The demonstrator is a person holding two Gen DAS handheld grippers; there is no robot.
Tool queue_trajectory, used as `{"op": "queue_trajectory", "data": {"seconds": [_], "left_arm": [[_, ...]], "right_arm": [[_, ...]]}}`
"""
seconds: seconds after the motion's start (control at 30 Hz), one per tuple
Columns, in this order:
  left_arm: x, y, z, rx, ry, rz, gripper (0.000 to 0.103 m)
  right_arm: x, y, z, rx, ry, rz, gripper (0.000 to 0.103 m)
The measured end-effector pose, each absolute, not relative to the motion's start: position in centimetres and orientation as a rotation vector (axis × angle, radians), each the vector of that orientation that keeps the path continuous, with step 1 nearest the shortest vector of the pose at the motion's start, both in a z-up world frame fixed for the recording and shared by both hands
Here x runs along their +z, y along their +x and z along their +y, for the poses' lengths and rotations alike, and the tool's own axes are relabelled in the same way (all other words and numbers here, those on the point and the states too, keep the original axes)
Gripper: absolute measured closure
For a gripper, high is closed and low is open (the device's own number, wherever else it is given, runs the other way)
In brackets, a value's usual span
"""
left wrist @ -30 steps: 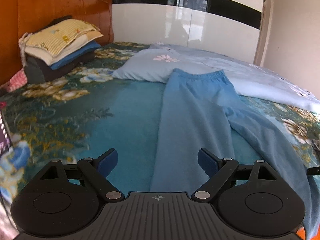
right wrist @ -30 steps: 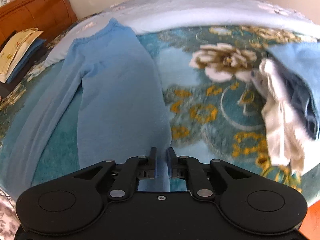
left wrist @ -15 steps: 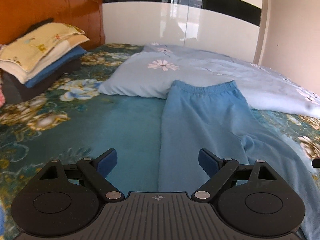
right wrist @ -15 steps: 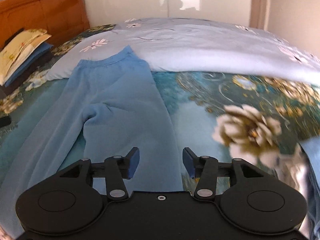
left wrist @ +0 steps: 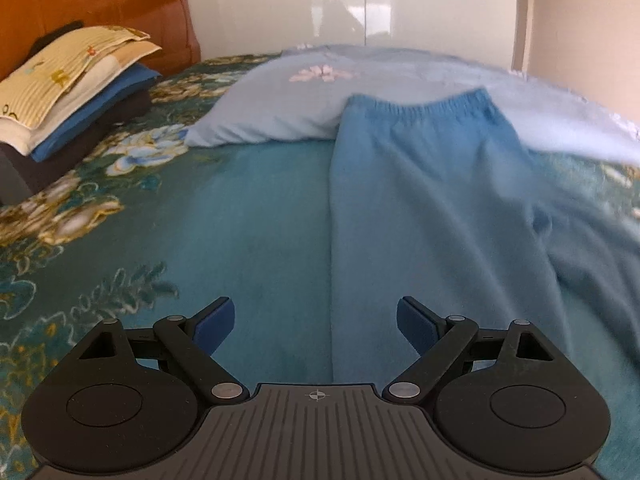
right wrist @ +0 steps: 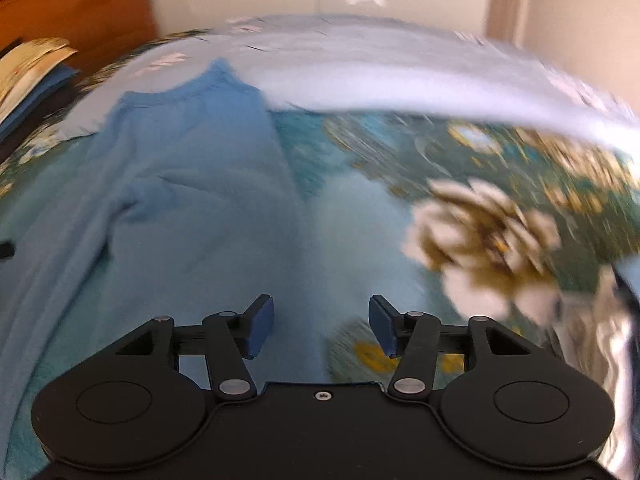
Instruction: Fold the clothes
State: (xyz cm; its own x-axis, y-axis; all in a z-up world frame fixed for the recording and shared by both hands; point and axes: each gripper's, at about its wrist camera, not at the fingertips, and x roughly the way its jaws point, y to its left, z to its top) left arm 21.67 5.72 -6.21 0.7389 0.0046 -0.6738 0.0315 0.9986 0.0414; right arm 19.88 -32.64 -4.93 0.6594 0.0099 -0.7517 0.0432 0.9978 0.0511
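A pair of light blue trousers (left wrist: 420,208) lies flat on the floral bedspread (left wrist: 120,208), waistband at the far end against a pale blue quilt (left wrist: 280,108). My left gripper (left wrist: 315,324) hovers open above the left edge of the near trouser leg, nothing between its fingers. In the right wrist view the same trousers (right wrist: 192,200) spread left and centre. My right gripper (right wrist: 321,326) hangs over the right edge of the right leg; its jaws are opening and hold nothing. This view is blurred by motion.
A stack of folded clothes (left wrist: 72,96) sits at the far left by the orange headboard (left wrist: 100,12). The pale quilt (right wrist: 400,76) runs across the far side of the bed. A crumpled pale garment (right wrist: 600,340) lies at the right edge. A white glossy wardrobe (left wrist: 352,12) stands behind.
The right gripper let go of the trouser leg and opened, moving up along the trousers towards the waistband. The left gripper, open throughout, advanced over the bed towards the waistband too.
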Motion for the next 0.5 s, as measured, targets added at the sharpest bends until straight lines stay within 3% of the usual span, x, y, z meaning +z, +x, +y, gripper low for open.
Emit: {"op": "queue_trajectory", "data": {"seconds": [0.17,0.3,0.5], "left_arm": [[-5.3,20.3,5.4,-0.006,0.034,0.709,0.015],[-2.9,17.5,4.7,-0.054,0.012,0.624,0.015],[-1.6,14.1,2.4,-0.19,-0.029,0.587,0.015]], "right_arm": [[-5.5,18.4,-35.2,-0.007,0.208,0.887,0.058],[-5.4,16.7,-35.3,0.055,0.231,0.913,0.082],[-5.4,14.9,-35.4,0.087,0.312,0.922,0.094]]}}
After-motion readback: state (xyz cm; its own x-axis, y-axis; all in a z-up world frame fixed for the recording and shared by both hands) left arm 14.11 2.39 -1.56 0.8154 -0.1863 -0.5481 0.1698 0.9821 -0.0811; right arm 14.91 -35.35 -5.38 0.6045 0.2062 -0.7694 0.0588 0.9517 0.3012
